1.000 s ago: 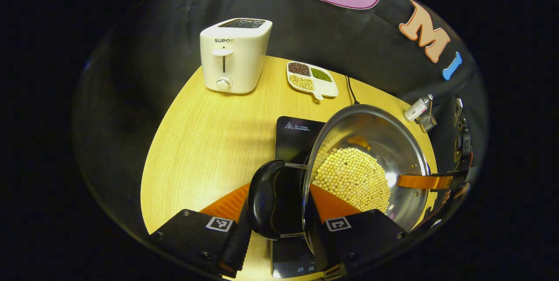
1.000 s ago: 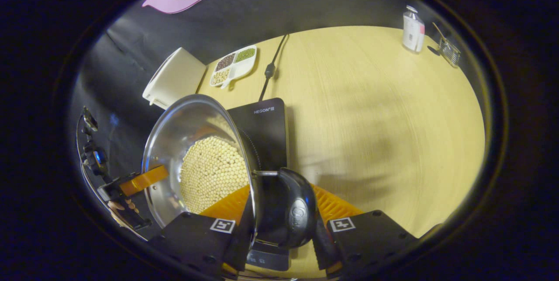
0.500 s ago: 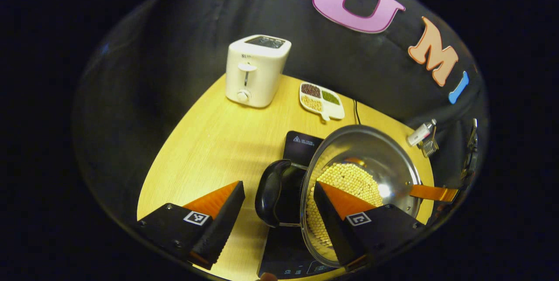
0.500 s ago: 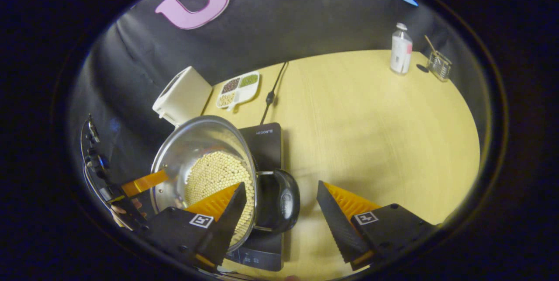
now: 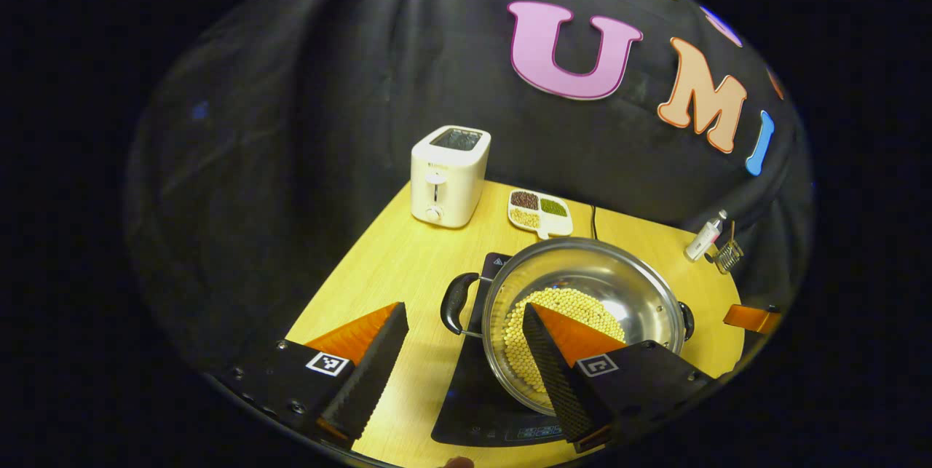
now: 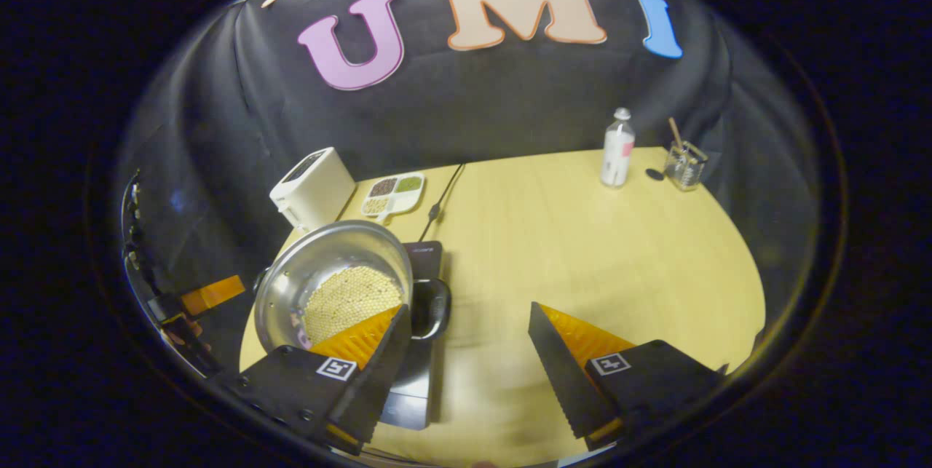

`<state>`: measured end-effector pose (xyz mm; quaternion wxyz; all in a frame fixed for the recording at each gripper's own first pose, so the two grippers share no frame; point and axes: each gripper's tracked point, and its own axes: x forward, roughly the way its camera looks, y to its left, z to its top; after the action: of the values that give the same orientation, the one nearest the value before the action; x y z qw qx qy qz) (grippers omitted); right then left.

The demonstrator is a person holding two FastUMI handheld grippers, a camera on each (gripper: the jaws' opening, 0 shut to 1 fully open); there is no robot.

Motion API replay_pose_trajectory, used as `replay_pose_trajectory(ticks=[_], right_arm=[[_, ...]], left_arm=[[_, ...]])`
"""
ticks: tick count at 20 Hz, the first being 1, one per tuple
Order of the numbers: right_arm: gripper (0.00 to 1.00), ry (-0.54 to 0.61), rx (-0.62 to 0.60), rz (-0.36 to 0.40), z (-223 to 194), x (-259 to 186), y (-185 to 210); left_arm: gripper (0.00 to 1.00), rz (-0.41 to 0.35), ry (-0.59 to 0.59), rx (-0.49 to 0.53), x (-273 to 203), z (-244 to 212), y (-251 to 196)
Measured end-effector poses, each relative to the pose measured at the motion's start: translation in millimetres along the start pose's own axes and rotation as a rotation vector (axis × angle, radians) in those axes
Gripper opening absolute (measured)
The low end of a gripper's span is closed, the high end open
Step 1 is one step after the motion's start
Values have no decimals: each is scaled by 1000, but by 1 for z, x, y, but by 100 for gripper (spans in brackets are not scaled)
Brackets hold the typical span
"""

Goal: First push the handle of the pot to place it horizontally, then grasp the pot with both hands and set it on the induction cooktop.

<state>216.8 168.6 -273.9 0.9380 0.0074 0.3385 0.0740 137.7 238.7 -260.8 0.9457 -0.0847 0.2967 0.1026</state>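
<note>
The counter [image 6: 597,250] is seen carrying the induction cooktop [image 5: 480,410] near its front edge, and the steel pot [image 5: 582,293] of pale beans is judged to be already set on that cooktop, its base over the dark glass.

The pot's long axis, taken through its two black side handles, is seen to run across the left gripper view: one handle [image 5: 455,302] points toward the open counter on the toaster's side, the other [image 5: 686,320] toward the far side, where a part of the right gripper is glimpsed. In the right gripper view the pot [image 6: 331,279] lies ahead and to the left, with its near handle [image 6: 431,308] just beside the inner finger.

The left gripper [image 5: 462,348] is held released, its jaws spread wide and nothing between them; the pot's handle lies just ahead between the finger lines, apart from both. The right gripper [image 6: 466,351] is likewise released and empty. Each gripper is judged nearest to its own handle, so any correction would be made from either side.

The toaster [image 5: 448,175] and divided bean dish [image 5: 540,212] stand well apart behind.
</note>
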Motion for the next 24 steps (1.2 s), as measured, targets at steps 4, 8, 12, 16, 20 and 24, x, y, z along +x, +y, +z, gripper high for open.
replay_pose_trajectory(ticks=[4,8,12,16,20,24], right_arm=[[100,-146,-7,15,44,-37,-23],[99,-290,-68,68,99,-74,-57],[99,-398,-139,131,144,-118,-88],[99,-512,-185,104,178,-165,-133],[100,-617,-189,60,197,-205,-179],[99,-683,-174,3,203,-235,-224]], left_arm=[[97,-7,-79,48,-44,11,-54],[96,2,-201,120,-93,40,-125],[96,-14,-304,92,-134,64,-192],[93,-39,-418,81,-174,81,-251],[96,-56,-477,104,-197,82,-298],[96,-79,-552,129,-217,86,-339]])
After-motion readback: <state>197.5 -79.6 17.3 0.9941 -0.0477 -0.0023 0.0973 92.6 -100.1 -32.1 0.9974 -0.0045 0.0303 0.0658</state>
